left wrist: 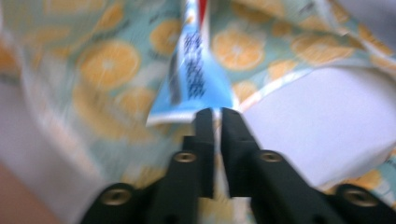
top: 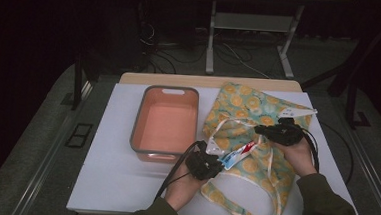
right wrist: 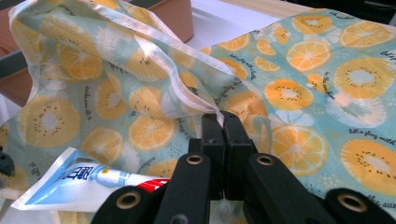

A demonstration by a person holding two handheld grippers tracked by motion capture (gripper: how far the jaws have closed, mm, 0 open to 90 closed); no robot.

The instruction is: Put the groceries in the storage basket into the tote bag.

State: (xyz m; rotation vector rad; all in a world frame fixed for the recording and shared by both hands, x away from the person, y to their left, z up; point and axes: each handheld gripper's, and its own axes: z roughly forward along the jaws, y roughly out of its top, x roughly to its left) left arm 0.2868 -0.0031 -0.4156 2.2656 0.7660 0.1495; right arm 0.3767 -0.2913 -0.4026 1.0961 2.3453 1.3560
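A white board covers the wooden table [top: 210, 82], with grey carpet and trailing cables behind. On it a fruit-print tote bag [top: 251, 108] lies beside a salmon-pink plastic tub [top: 166, 121]. The left gripper [top: 218, 162] pinches the flat crimped end of a blue toothpaste tube [top: 235, 154], which points at the bag's mouth. The right gripper [top: 261, 129] is clamped on the bag's pale-trimmed rim, lifting it open.
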